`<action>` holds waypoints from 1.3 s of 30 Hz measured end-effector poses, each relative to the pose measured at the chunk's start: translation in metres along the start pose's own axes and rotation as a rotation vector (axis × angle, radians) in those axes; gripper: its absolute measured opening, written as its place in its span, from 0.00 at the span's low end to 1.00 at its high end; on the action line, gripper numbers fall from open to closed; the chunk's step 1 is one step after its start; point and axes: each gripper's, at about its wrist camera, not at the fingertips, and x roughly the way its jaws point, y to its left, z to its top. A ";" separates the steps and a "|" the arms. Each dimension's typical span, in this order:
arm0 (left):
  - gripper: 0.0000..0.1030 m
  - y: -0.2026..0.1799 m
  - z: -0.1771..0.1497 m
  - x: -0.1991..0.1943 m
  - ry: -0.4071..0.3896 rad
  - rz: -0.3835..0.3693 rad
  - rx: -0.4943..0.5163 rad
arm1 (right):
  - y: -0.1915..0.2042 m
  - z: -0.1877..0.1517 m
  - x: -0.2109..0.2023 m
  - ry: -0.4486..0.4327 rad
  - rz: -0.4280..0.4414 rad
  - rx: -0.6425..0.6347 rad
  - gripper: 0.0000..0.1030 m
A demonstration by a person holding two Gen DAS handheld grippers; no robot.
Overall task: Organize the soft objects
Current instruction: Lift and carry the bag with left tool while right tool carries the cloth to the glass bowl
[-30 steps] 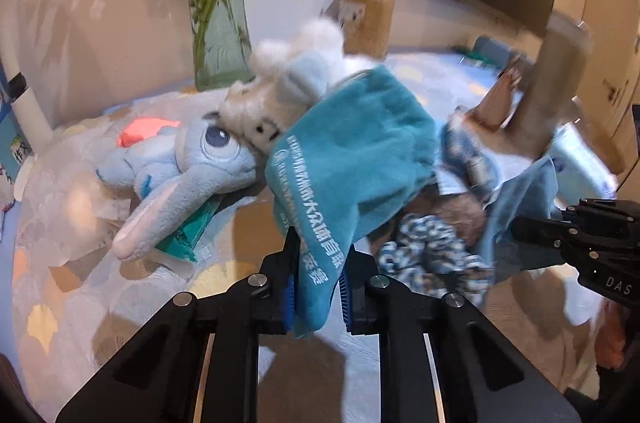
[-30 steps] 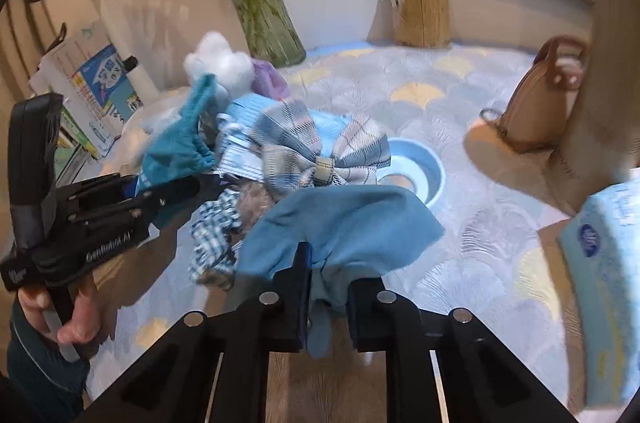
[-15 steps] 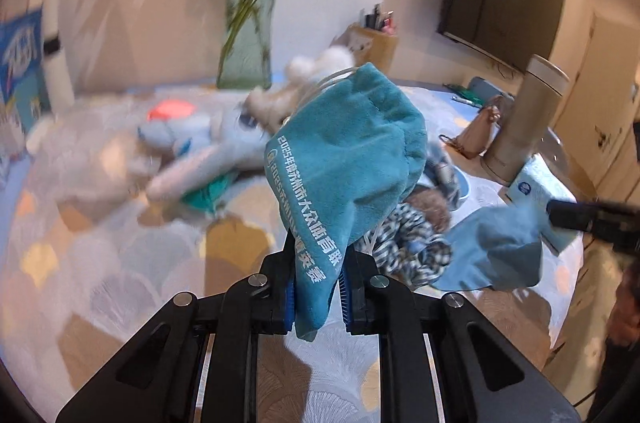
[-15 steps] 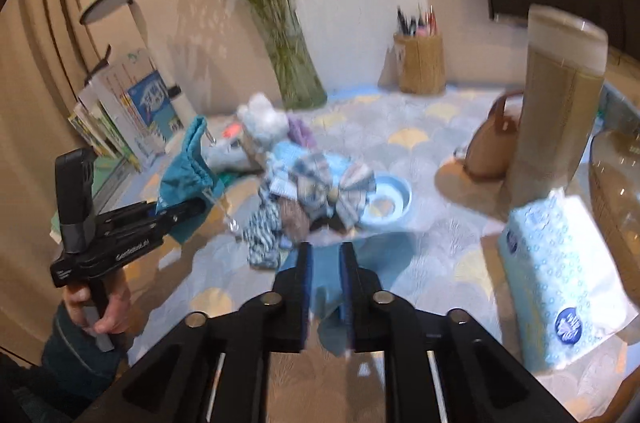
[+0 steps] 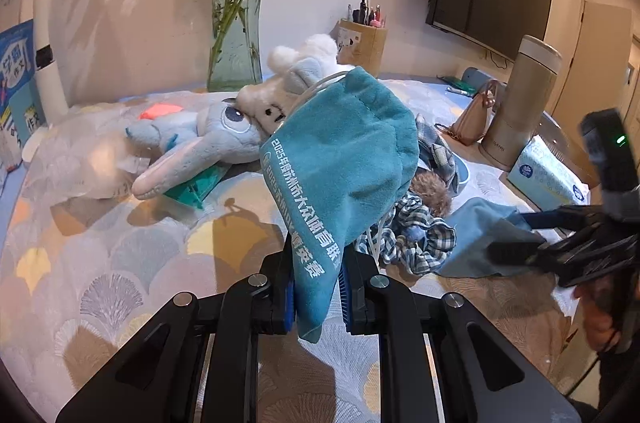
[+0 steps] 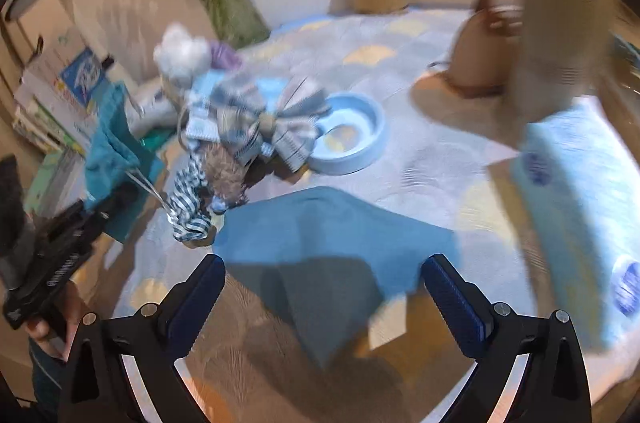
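Note:
My left gripper point(image 5: 316, 283) is shut on a teal drawstring pouch point(image 5: 340, 159) with white lettering and holds it above the table. The pouch also shows at the left of the right wrist view point(image 6: 114, 143). My right gripper point(image 6: 324, 287) is open, its jaws wide apart, just in front of a light blue cloth point(image 6: 332, 235) that lies flat on the table. That cloth also shows in the left wrist view point(image 5: 476, 235). A pile of soft things sits mid-table: a blue plush toy point(image 5: 200, 139), a white plush point(image 5: 300, 63), a plaid bow point(image 6: 260, 123), a checked scrunchie point(image 5: 416, 239).
A glass vase point(image 5: 236, 19) with stems stands at the back. A pen holder point(image 5: 362, 43), a tan handbag point(image 5: 476, 115), a beige tumbler point(image 5: 520, 103) and a tissue pack point(image 5: 548, 175) stand to the right. A light blue bowl point(image 6: 352, 135) sits behind the cloth. Books point(image 6: 60, 91) lean at the left.
My right gripper has opened and let go of the light blue cloth, which now lies on the table. My left gripper still holds the teal pouch.

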 end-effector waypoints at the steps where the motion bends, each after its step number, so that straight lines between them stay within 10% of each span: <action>1: 0.14 0.001 0.000 0.000 0.000 -0.001 -0.006 | 0.007 0.001 0.006 0.003 -0.015 -0.027 0.99; 6: 0.14 0.001 0.001 0.002 0.007 0.000 -0.010 | 0.035 -0.003 0.018 -0.037 -0.131 -0.152 0.91; 10: 0.14 -0.002 0.001 0.001 0.004 0.011 0.004 | 0.038 -0.007 0.007 -0.087 -0.138 -0.203 0.15; 11: 0.14 -0.003 0.001 0.001 0.003 0.016 0.006 | 0.035 -0.007 0.004 -0.094 -0.131 -0.198 0.10; 24: 0.14 -0.045 0.027 -0.034 -0.068 -0.070 0.025 | 0.009 -0.012 -0.082 -0.308 0.038 -0.121 0.07; 39: 0.14 -0.177 0.084 -0.065 -0.157 -0.217 0.185 | -0.069 -0.033 -0.180 -0.542 0.024 0.026 0.07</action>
